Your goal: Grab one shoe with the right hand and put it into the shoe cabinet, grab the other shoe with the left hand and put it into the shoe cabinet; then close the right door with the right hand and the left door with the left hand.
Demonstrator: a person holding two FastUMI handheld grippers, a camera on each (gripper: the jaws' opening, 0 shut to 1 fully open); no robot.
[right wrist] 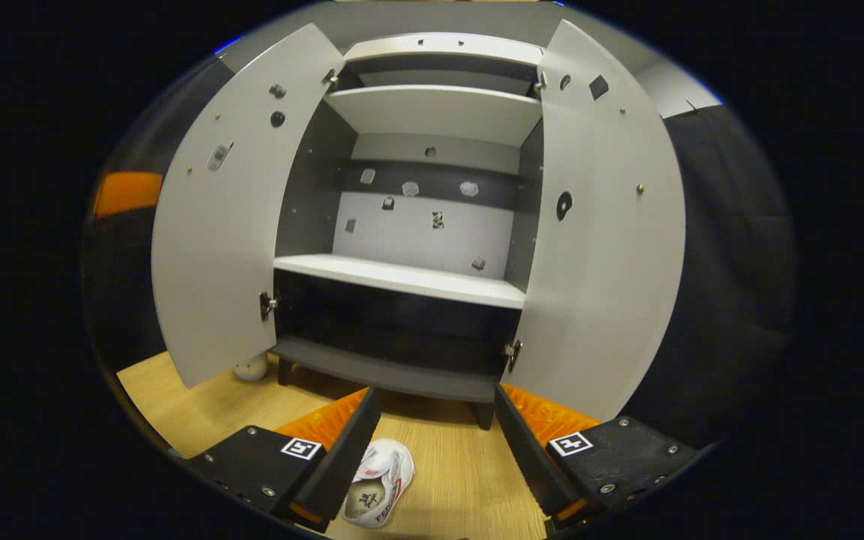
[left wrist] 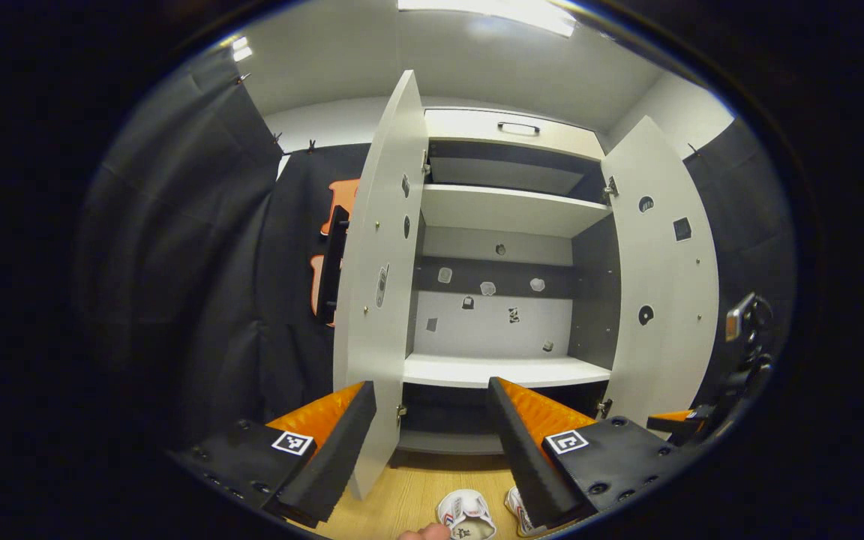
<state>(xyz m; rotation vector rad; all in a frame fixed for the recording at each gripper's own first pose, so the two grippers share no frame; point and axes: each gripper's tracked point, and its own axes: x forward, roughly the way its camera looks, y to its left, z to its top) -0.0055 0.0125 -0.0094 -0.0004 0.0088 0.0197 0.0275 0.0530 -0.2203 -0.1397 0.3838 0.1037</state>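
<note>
Both shoes on the floor in front of the open cabinet [right wrist: 402, 277], none shelved yet. Right tongs [right wrist: 432, 442] wide, empty, above a shoe [right wrist: 379, 480]; left tongs [left wrist: 432, 442] wide, empty, shoes [left wrist: 466, 514] below. Step: right grab first. Drop straight down, straddle the shoe's side wall near the collar, close firmly, lift level toward the shelf [right wrist: 402, 276]. Insole print and side lettering too small to read.

The cabinet [right wrist: 417, 292] doors are showing smooth, matt board with small metal hinges [right wrist: 268, 304]. The floor [right wrist: 447, 465] is presenting pale wood grain. The shoe [right wrist: 379, 480] is looking glossy, synthetic.
</note>
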